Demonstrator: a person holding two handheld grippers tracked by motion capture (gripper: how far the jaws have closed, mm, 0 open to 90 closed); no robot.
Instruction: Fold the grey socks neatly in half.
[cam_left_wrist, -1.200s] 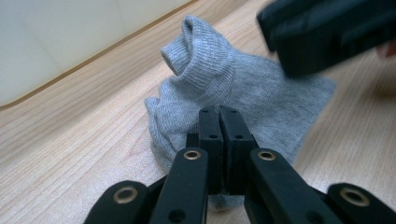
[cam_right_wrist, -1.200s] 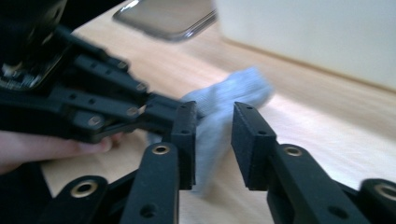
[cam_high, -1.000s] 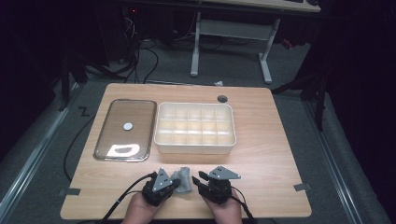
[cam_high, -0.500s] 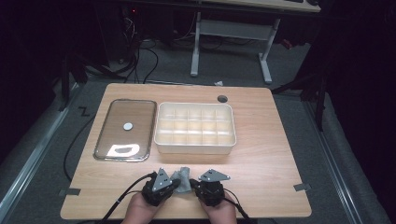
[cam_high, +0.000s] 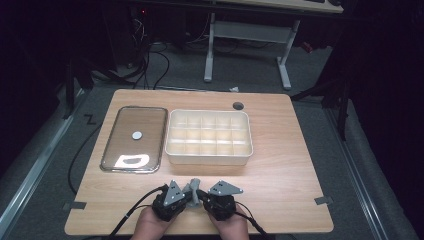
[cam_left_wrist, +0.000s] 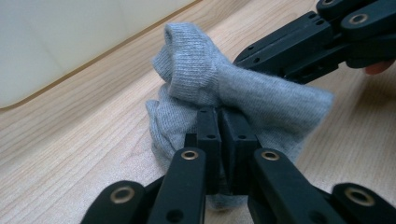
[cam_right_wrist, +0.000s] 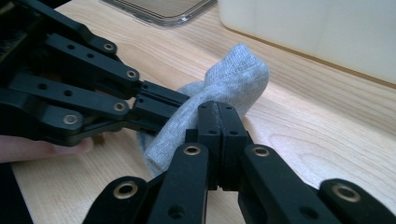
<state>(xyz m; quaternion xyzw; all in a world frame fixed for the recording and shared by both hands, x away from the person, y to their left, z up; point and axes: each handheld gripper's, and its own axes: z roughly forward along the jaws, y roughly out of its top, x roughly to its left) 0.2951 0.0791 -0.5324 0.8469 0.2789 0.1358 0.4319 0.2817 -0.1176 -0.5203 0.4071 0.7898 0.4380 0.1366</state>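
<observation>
A bunched grey sock (cam_high: 193, 187) lies on the wooden table (cam_high: 280, 165) near its front edge, between my two grippers. My left gripper (cam_high: 188, 199) comes at it from the left. In the left gripper view its jaws (cam_left_wrist: 219, 125) pinch the sock's fabric (cam_left_wrist: 252, 95); they have just been opening slightly, with the fabric still between them. From the right, my right gripper (cam_high: 201, 198) is shut on the sock too, its pads (cam_right_wrist: 217, 116) tight on a fold of the sock (cam_right_wrist: 233, 74). Both sets of black jaws meet at the sock.
A white box (cam_high: 209, 159) divided into several compartments stands mid-table, just beyond the sock. A clear lid (cam_high: 134, 137) with a round knob lies to its left. A dark cable hole (cam_high: 238, 105) sits near the far edge. Bare wood lies right of the hands.
My right gripper has slid left to the sock and closed on it. The left gripper has stayed in place on the sock.
</observation>
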